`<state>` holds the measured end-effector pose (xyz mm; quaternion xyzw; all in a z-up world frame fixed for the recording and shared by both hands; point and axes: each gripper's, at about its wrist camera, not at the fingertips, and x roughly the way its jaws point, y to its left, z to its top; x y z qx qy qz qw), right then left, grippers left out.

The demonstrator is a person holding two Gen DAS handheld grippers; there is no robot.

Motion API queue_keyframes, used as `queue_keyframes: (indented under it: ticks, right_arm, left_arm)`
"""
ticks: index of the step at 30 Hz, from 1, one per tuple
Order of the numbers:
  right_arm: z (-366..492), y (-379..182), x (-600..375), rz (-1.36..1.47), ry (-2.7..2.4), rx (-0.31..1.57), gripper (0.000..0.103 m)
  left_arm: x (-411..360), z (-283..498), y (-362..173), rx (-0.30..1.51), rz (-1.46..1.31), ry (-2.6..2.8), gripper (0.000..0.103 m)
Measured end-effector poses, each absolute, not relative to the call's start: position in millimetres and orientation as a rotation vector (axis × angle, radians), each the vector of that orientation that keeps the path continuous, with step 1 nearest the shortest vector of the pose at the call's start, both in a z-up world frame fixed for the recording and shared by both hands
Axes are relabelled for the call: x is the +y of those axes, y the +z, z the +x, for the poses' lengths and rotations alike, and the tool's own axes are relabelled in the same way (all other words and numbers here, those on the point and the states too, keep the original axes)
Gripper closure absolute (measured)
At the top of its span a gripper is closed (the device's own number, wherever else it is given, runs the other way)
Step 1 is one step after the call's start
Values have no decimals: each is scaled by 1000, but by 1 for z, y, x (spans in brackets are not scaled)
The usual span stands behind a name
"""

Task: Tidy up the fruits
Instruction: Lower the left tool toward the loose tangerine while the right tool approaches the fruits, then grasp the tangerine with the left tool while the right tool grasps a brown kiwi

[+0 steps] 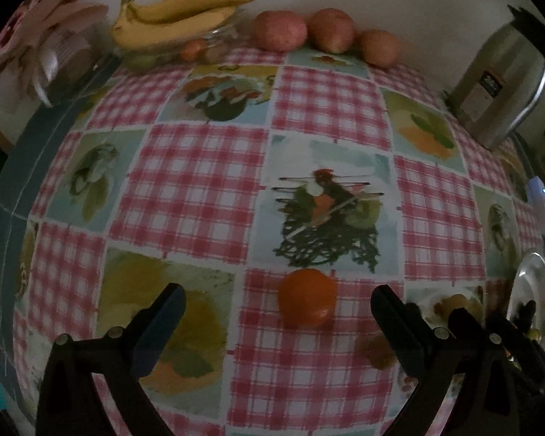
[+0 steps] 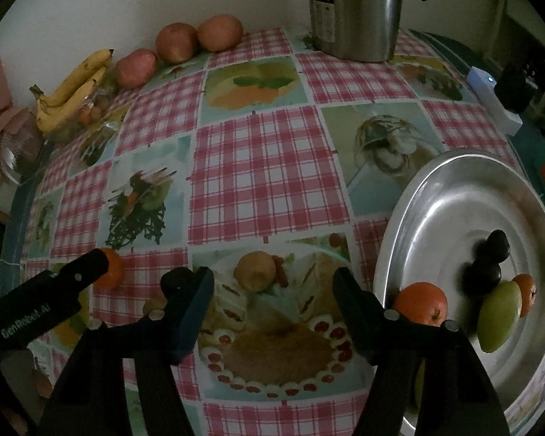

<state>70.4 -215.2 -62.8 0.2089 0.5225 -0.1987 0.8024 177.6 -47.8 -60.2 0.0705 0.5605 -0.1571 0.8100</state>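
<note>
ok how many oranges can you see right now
3. One orange sits at the metal plate's near rim, another behind the green fruit, and one lies on the tablecloth. Others may be hidden.

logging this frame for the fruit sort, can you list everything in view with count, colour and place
bananas: one bunch, yellow, over a glass bowl at the far left by the wall
apples: three, reddish, in a row along the wall
orange on cloth: one, orange, between the left jaws
brown fruit: one, yellowish brown, on the cloth ahead of the right jaws
metal tray: one, silver, at the right
fruit in tray: two orange, one green, two dark
flask: one, steel, far right corner
tablecloth: one, pink check with food pictures
left gripper: black, jaws open
right gripper: black, jaws open, nothing between them
</note>
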Motion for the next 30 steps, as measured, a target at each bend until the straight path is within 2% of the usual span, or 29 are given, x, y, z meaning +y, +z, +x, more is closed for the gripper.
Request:
queue_keyframes:
  ticks: [5,12,17,19,20,24,27,30]
  right_arm:
    - [71,-65,-216,446,-426,1123,36]
    - [72,-67,-213,437,-423,1118,52]
    - [75,-70,-213,438,-414,1124,55]
    - [76,-71,-212,437,-410,1130,59]
    - [75,-71,-212,435,-408,1133,60]
    - [76,-74,-211,431,-402,1140,61]
    - [77,-75,-210,421,-398,1147,61]
    - [77,-78,-211,412,-400,1149,61]
  left_arm:
    - [-58,174,-54,1150,173,-366,1]
    - [-63,175,-49,1112,185,-380,1]
    - [-62,178,-56,1137,179,-373,10]
    - [-62,178,-60,1152,183,-373,18]
    - [-62,178,-62,1159,184,-371,19]
    - [-63,177,-70,1189,174,-364,29]
    - [-65,175,-77,1211,170,-356,29]
    - [-66,173,-86,1235,166,-347,35]
